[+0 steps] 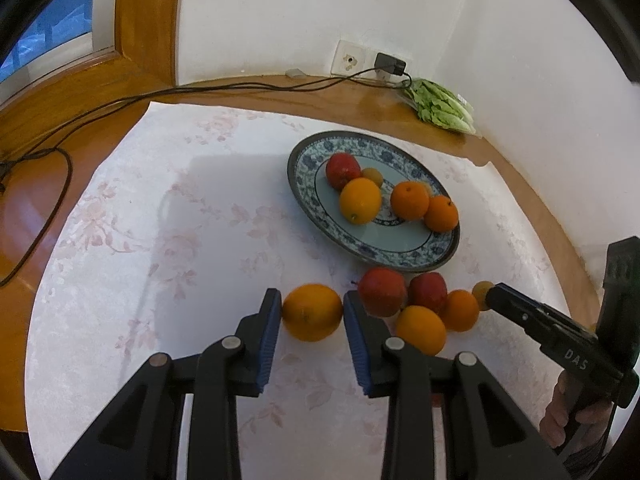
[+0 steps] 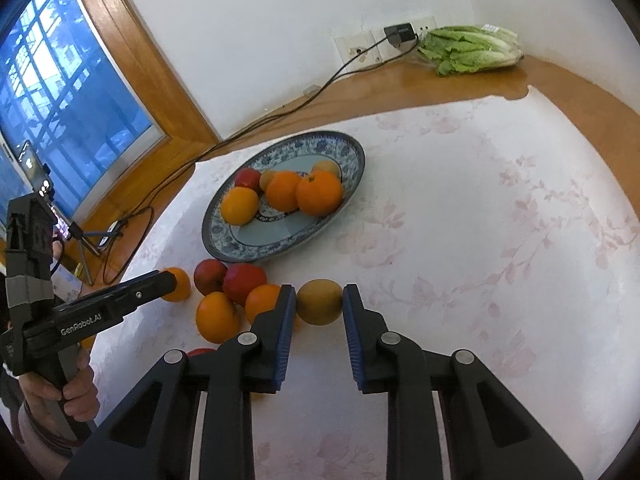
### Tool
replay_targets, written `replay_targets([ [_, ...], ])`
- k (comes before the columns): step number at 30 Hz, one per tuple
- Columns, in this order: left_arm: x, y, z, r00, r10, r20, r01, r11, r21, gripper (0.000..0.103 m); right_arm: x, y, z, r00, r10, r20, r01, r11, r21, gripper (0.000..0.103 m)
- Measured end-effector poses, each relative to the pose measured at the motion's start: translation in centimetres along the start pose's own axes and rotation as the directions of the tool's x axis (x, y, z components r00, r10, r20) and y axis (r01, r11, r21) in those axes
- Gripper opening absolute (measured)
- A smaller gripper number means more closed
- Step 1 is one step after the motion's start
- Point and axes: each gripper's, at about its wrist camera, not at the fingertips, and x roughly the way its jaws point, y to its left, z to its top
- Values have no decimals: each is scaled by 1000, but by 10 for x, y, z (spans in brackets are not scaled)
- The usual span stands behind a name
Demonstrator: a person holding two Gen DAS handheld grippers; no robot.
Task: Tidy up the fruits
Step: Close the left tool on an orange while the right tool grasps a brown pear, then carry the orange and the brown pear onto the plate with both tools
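Below the blue-and-white patterned plate, the left gripper is pinching a round orange while the right gripper is pinching a yellow-brown fruit; both should be lifting straight up, keeping clear of neighbouring fruits.

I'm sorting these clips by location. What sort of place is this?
Probably a room in a home, at a table by a window. A wooden table with a floral cloth, a blue-patterned plate of fruit, lettuce and a wall socket with a charger suggest it.
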Motion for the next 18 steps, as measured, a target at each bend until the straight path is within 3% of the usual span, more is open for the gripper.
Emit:
replay_targets([
  [3, -4, -2, 4, 1000, -5, 13, 5, 1000, 3, 25, -4, 2, 3, 1000, -3, 12, 3, 1000, -10, 25],
  [9, -5, -5, 4, 1000, -20, 10, 19, 1000, 25, 26, -6, 2, 5, 1000, -2, 16, 2, 1000, -12, 25],
  [14, -3, -6, -1, 1000, -16, -12, 16, 999, 35, 44, -6, 3, 5, 1000, 1, 12, -1, 1000, -10, 25],
  [18, -2, -9, -6, 999, -34, -22, 35, 998, 50, 45, -4, 3, 5, 1000, 5, 9, -5, 1000, -10, 25],
])
